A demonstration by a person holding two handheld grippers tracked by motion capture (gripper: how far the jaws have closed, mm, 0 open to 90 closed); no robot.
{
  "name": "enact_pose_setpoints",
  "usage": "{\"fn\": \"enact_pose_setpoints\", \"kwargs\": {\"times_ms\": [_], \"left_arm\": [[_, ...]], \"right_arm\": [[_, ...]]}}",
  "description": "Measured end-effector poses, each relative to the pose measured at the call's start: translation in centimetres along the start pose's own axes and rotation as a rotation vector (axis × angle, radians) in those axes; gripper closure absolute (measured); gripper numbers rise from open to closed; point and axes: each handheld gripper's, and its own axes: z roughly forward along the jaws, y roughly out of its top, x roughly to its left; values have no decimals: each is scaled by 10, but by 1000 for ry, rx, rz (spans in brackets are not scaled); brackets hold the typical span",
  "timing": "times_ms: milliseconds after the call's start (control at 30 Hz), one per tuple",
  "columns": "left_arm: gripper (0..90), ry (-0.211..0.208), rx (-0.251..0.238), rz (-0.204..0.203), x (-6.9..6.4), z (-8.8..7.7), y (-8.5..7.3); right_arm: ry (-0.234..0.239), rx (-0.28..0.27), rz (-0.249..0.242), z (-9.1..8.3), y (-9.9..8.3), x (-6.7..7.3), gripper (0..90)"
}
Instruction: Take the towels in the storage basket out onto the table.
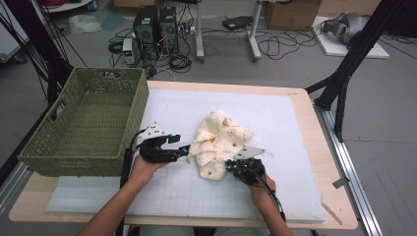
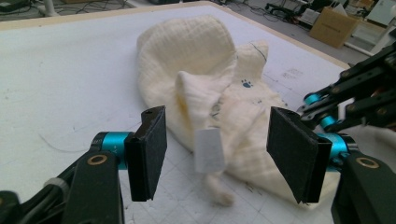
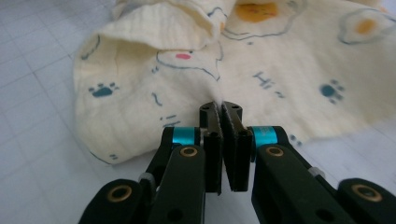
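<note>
Both hands work the cloth (image 1: 216, 142): right gripper (image 3: 223, 108) pinches its near edge to anchor it, left gripper (image 2: 217, 154) gapes wide, ready to grab.

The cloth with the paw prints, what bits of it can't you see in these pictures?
- Underside of the cloth: high view, hidden by its own crumpled folds.
- White tag: left gripper view, too blurred to read.
- Egg print: right gripper view, cut off by the picture's right edge.
- Whether fabric sits between the right gripper jaws: right gripper view, they stand shut at the cloth's edge, hiding any pinch.
- Left gripper: open, cloth beyond it.
</note>
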Motion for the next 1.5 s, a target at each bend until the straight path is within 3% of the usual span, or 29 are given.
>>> {"fn": "enact_pose_setpoints", "kwargs": {"times_ms": [100,133,167,233,300,433,567,700,833,1000,1100,1200,1267,1333,1467,1500], "left_arm": [[383,-1,8,5,-1,1,0],[383,-1,8,5,-1,1,0],[385,-4,9,8,-2,2,0],[392,-7,8,10,-3,2,0],[406,-24,8,5,-6,4,0],[434,-31,3,28,-11,6,2],[432,-34,-4,45,-16,11,8],[412,-35,14,55,-22,24,14],[343,-35,39,34,-28,46,22],[353,-42,92,68,-42,80,33],[379,-42,128,109,-50,96,35],[444,-4,162,140,-54,109,30],[619,42,200,178,-53,113,27],[812,51,202,168,-48,112,26],[866,51,164,125,-40,100,30],[867,51,130,95,-34,88,33]], "right_arm": [[-51,5,-22,-25,-3,-14,864],[-51,5,-22,-25,-3,-14,864],[-74,6,-38,-41,-5,-22,856],[-66,11,-63,-48,-8,-24,828],[-88,23,-80,-49,-13,-22,749],[-109,-30,-35,-54,-18,-26,598],[-128,-132,29,-64,-19,-32,471],[-175,-155,103,-67,-25,-40,377],[-215,-210,152,-72,-28,-45,360],[-215,-214,155,-74,-30,-49,353],[-207,-208,159,-74,-32,-50,353],[-203,-207,165,-75,-33,-52,353],[-198,-209,169,-76,-33,-52,353],[-196,-206,168,-76,-34,-52,353],[-195,-205,173,-76,-35,-52,353],[-196,-202,173,-76,-35,-53,355]]}}
